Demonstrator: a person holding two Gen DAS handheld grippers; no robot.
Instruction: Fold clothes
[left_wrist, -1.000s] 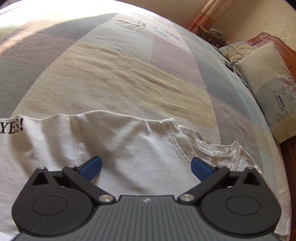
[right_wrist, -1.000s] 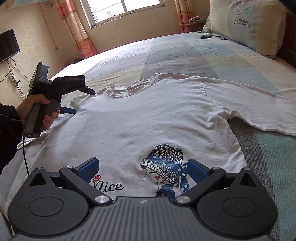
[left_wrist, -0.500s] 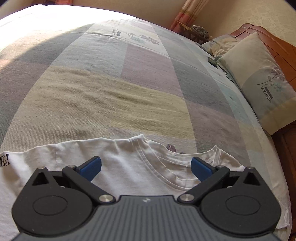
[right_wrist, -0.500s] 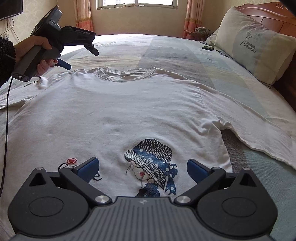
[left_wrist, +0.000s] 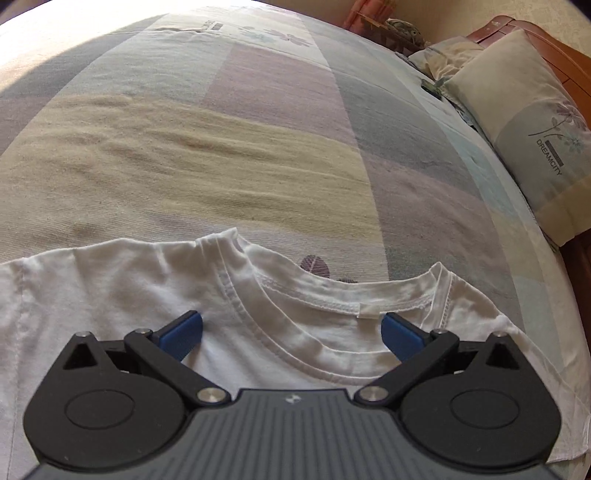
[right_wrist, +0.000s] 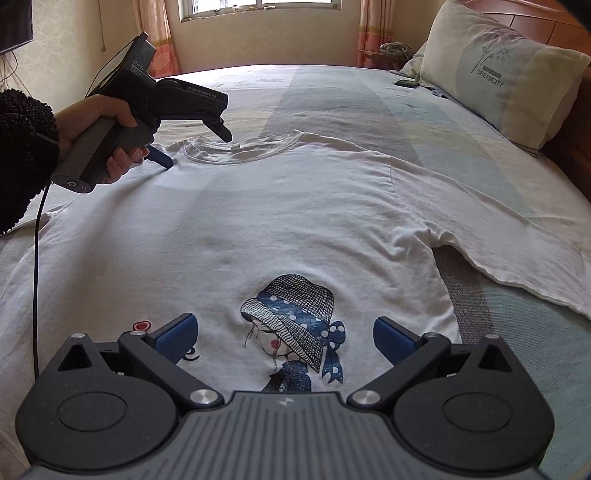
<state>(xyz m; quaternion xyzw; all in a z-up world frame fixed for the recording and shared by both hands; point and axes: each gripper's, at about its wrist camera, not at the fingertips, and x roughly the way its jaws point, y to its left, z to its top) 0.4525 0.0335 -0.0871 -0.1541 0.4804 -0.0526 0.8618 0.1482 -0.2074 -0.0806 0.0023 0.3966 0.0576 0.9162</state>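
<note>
White long-sleeve T-shirt (right_wrist: 280, 221) lies spread flat, front up, on the bed, neckline toward the far side. Round ribbed collar (left_wrist: 295, 332) w/ small white tag inside at back. Front print near the hem: girl in a blue polka-dot hat & bow, small red heart + black script to its left. One sleeve (right_wrist: 517, 236) stretches out to the right, lightly wrinkled at the armpit.

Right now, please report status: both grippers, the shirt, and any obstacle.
Left gripper open, over the collar. Right gripper open, near the hem. White T-shirt flat on the bed, unfolded. No obstacle on it.
</note>
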